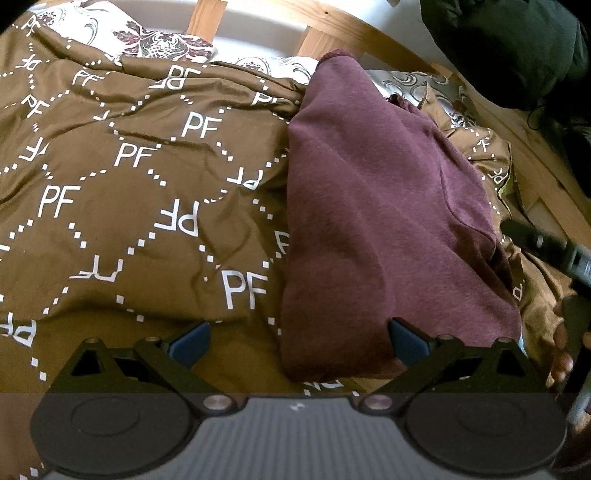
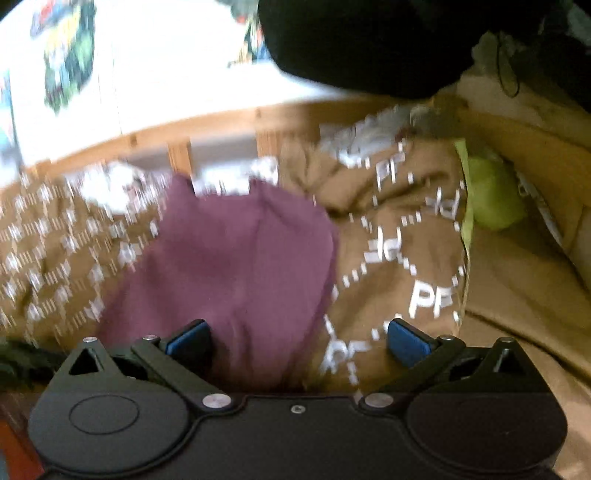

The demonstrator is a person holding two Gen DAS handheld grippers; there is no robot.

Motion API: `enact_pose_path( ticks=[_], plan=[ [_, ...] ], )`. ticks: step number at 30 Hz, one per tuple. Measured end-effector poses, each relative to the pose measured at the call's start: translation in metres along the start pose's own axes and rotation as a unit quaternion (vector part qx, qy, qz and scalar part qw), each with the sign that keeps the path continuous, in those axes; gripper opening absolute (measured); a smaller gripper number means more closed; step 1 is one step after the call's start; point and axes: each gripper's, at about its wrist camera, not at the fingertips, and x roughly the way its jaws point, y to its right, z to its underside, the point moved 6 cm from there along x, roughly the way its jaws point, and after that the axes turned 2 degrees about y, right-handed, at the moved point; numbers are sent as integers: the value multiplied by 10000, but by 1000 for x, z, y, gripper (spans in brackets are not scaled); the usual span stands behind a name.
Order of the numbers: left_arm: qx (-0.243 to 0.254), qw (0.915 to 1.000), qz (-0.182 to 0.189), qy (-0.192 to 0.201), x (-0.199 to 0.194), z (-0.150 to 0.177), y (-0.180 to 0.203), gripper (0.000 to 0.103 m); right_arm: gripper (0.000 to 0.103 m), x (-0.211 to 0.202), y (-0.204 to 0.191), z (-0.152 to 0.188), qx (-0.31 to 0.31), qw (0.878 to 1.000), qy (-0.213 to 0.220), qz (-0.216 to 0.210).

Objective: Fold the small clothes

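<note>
- Maroon knit, that's the garment [image 1: 373,206], lying folded into a long narrow strip on the brown duvet [image 1: 129,177] with the white PF print, its far end up near the wooden headboard [image 1: 369,29].
- The left hand-held gripper [image 1: 299,341] hovers over the near end of the strip, jaws spread wide, blue pads clear of the cloth, nothing held.
- The right hand-held gripper [image 2: 299,341] is wide open too; the garment's near edge and a bit of duvet lie in the gap between its pads, but neither pad presses on anything.
- Its view is smeared with blur, so fine detail of the cloth on that side is hard to read.
- In the left view, a black finger of the right hand-held gripper pokes in just beside the garment's right edge.
- Judging from here, the lengthwise fold looks done and a crosswise fold is probably still to come.
- Risk one: the duvet is rumpled and soft, so a pinch at the near hem could catch the duvet with it and drag the whole strip askew.
- Risk two: grab only the top layer and the stack peels open when lifted.
- Risk three: the garment sits near the bed's right edge, so a sideways tug could slide it off.
</note>
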Motion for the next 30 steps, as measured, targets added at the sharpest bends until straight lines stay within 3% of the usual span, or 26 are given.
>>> enact_pose_path(
  ticks=[3, 7, 15, 20, 22, 26, 30],
  plan=[
    [-4, 10000, -19, 14, 0, 1, 0, 103, 102, 11, 9, -7, 586, 9969, 390, -344],
    [15, 10000, -29, 31, -1, 1, 0, 103, 97, 42, 20, -10, 1308, 9894, 461, -425],
    [28, 10000, -58, 58, 0, 1, 1, 103, 85, 77, 33, -6, 1660, 9835, 567, -453],
    [18, 9999, 12, 117, 0, 0, 2, 103, 59, 80, 37, -3, 1697, 9834, 516, -388],
    [77, 9998, 67, 160, -1, -2, 3, 102, 55, 81, 36, -1, 1660, 9842, 479, -387],
    [236, 9994, 182, 177, 4, -7, 10, 102, 54, 80, 35, 1, 1628, 9849, 458, -382],
    [16, 9988, 493, -12, 13, -11, 12, 98, 54, 82, 35, 3, 1638, 9848, 459, -362]
  ],
)
